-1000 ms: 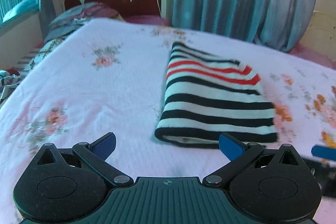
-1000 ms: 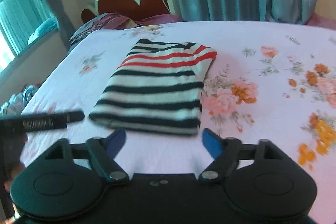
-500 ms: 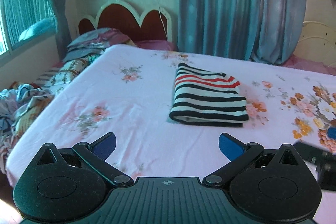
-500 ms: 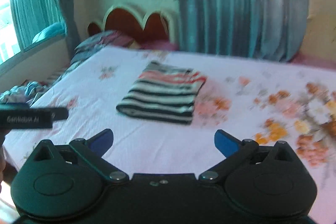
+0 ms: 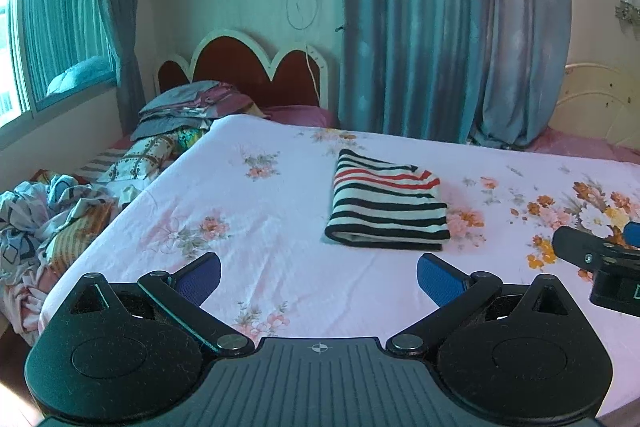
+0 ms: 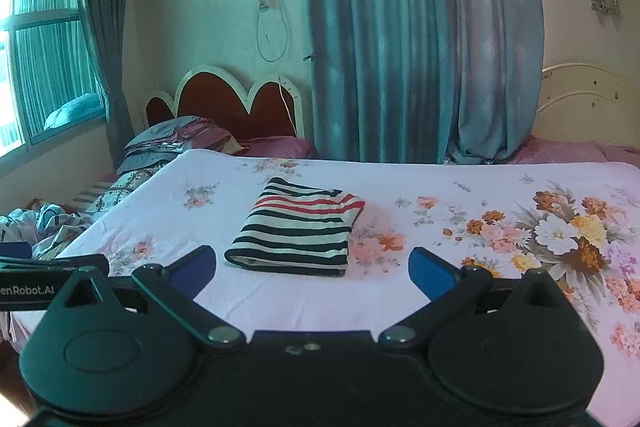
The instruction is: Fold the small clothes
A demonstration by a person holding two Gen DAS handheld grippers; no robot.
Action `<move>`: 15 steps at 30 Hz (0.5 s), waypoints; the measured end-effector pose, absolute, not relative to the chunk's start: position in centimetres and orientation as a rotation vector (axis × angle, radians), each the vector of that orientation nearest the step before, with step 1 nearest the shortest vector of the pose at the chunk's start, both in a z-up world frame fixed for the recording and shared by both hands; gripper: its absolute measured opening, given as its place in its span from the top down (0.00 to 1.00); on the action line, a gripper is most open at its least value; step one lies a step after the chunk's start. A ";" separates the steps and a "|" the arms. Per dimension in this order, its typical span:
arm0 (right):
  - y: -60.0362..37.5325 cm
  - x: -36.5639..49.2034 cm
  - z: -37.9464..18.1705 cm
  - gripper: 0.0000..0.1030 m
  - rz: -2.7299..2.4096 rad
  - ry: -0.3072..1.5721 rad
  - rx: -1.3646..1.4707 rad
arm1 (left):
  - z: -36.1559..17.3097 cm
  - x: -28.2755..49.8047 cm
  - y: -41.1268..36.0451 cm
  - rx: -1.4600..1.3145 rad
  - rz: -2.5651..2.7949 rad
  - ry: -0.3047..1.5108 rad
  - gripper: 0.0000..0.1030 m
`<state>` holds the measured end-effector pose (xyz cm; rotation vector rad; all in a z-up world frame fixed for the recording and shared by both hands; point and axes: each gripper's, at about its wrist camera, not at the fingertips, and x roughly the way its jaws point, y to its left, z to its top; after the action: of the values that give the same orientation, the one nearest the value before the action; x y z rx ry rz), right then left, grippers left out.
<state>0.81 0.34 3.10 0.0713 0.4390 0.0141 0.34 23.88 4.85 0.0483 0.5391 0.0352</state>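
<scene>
A folded garment with black, white and red stripes (image 5: 386,209) lies flat on the pink floral bedsheet (image 5: 260,227); it also shows in the right wrist view (image 6: 298,227). My left gripper (image 5: 319,277) is open and empty, held back from the garment near the bed's front edge. My right gripper (image 6: 312,269) is open and empty, also well short of the garment. The right gripper's side shows at the right of the left wrist view (image 5: 600,259).
A pile of loose clothes (image 5: 44,223) lies off the bed's left side. Folded bedding and pillows (image 5: 188,111) sit by the red headboard (image 5: 256,67). Blue curtains (image 5: 452,39) hang behind the bed. A window (image 6: 36,75) is at left.
Both grippers have pulled back and up from the folded striped garment, which now looks smaller and farther. Both stay open and empty.
</scene>
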 end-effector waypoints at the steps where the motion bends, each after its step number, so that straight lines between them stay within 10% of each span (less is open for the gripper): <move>1: 0.3 0.6 3.1 0.01 0.019 0.441 0.077 | 4.9 0.2 23.8 0.050 0.035 0.541 0.00; 15: 0.2 -0.4 3.2 0.01 0.019 0.440 0.083 | 4.9 -0.4 22.8 0.048 0.029 0.536 0.00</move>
<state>-0.40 0.23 3.15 0.0835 0.4401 0.0190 -0.37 22.77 4.90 0.0480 0.5357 0.0290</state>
